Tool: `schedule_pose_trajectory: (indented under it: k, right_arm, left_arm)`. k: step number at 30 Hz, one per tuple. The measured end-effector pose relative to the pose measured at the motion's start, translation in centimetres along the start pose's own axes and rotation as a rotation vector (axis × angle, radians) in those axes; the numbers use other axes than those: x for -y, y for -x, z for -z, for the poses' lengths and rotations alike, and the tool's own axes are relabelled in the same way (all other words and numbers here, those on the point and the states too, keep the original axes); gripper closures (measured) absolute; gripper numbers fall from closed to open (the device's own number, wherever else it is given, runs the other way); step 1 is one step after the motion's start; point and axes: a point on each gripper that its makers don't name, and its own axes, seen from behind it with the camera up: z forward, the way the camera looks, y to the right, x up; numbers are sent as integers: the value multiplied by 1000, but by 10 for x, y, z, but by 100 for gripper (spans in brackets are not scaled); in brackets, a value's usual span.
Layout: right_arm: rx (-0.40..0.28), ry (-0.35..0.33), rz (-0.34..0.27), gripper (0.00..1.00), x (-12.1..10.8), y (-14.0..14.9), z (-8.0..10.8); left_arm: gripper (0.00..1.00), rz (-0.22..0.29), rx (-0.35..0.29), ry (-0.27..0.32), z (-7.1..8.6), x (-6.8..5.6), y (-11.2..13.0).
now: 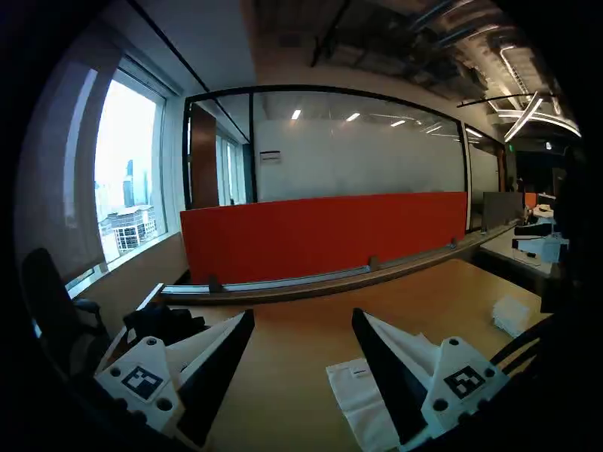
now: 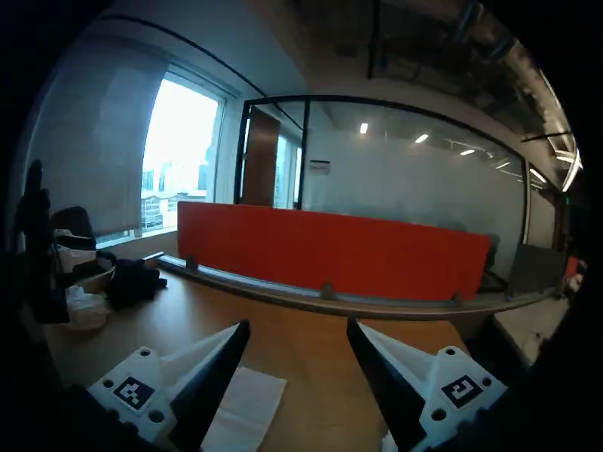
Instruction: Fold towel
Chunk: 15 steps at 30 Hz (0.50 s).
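1. Left gripper point(image 1: 301, 313): tongs released, jaws wide apart with nothing between them, over desk point(image 1: 301, 377).
2. Right gripper point(image 2: 298, 324): also released and empty.
3. Towel point(image 1: 354, 395): white and flat on the desk at 5 o'clock in the left gripper view. Its visible edge runs 11-to-5 (the rest is hidden behind a finger).
4. Right gripper view: towel point(image 2: 249, 407) at 7 o'clock, corner pointing toward 1.
5. Red divider point(image 1: 324, 230) at 12.
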Motion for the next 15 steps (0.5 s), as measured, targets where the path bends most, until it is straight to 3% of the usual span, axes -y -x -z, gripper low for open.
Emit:
schedule_pose_trajectory:
  k: [15]
  right_arm:
    - [124,-146,39,0,20,41,1]
  left_arm:
    - [4,-58,133,149,-8,-44,38]
